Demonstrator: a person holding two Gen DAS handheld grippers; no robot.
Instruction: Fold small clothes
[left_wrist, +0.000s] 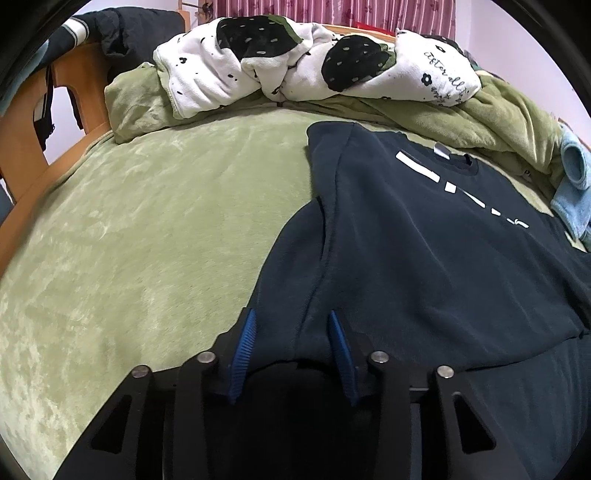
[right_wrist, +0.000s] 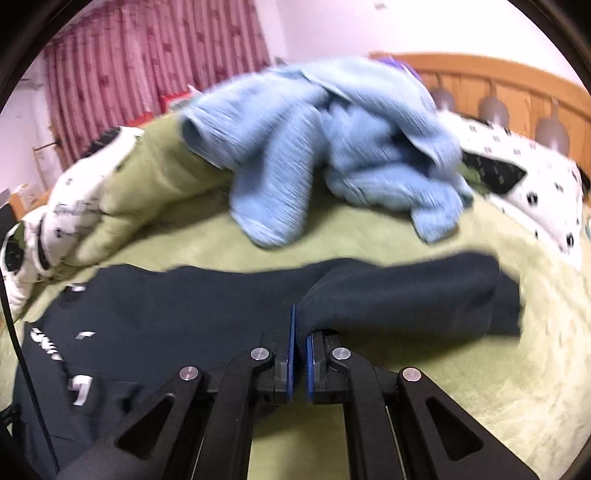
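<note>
A dark navy T-shirt (left_wrist: 424, 236) with white lettering lies flat on the green bedspread (left_wrist: 147, 229). Its left sleeve is folded in over the body. My left gripper (left_wrist: 291, 328) is open, its blue pads on either side of the shirt's lower left edge. In the right wrist view, my right gripper (right_wrist: 300, 332) is shut on the shirt's right sleeve (right_wrist: 406, 295) and holds it lifted off the bed; the shirt body (right_wrist: 166, 314) spreads to the left. This view is motion-blurred.
A light blue garment (right_wrist: 325, 147) lies crumpled beyond the shirt, also at the left wrist view's right edge (left_wrist: 572, 184). A white strawberry-print blanket (left_wrist: 295, 62) is heaped at the far side. The wooden bed frame (left_wrist: 33, 155) is on the left, the headboard (right_wrist: 517, 85) on the right.
</note>
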